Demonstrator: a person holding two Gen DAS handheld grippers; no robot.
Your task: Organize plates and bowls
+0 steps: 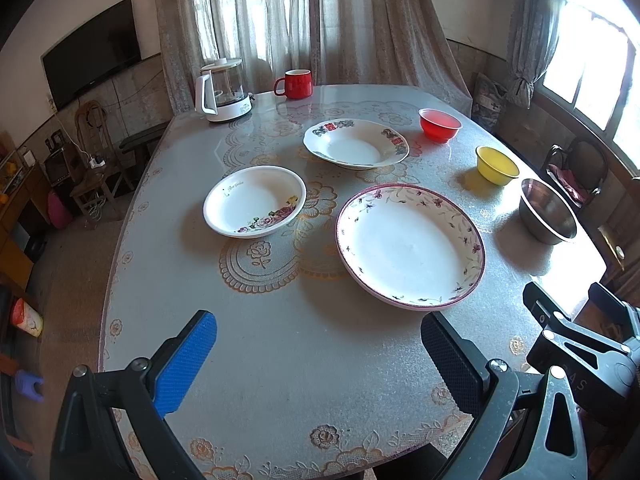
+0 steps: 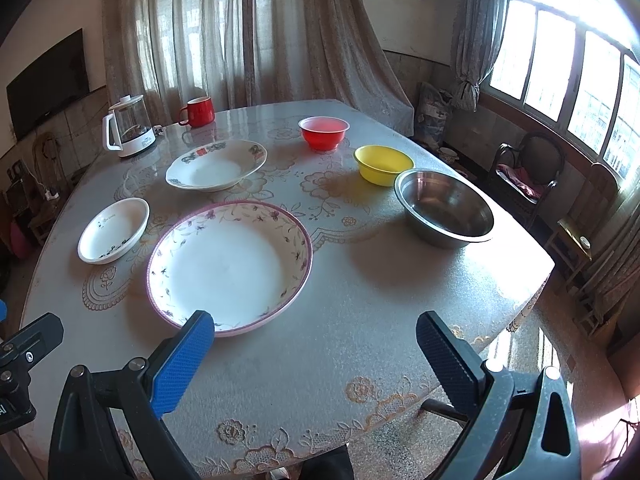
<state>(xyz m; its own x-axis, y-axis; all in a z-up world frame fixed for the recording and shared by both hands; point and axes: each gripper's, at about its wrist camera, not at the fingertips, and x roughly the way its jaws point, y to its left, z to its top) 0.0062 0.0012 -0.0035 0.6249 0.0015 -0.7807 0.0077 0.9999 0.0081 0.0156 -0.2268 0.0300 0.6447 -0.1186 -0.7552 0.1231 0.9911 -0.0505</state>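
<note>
Three plates lie on the table: a big pink-rimmed floral plate (image 1: 410, 246) (image 2: 230, 266) nearest me, a small rose-printed plate (image 1: 255, 201) (image 2: 113, 229) to its left, and a wide-rimmed plate (image 1: 356, 144) (image 2: 216, 165) farther back. Along the right side sit a red bowl (image 1: 439, 124) (image 2: 323, 133), a yellow bowl (image 1: 497, 165) (image 2: 383, 164) and a steel bowl (image 1: 548, 211) (image 2: 444, 208). My left gripper (image 1: 318, 354) hovers open over the near table edge, holding nothing. My right gripper (image 2: 314, 356) is open too, just short of the big plate.
A glass kettle (image 1: 223, 90) (image 2: 130, 127) and a red mug (image 1: 295, 83) (image 2: 198, 111) stand at the table's (image 2: 360, 320) far left end. Curtains hang behind it. Chairs (image 2: 524, 172) sit by the window at right, a wall television (image 1: 92, 52) at left.
</note>
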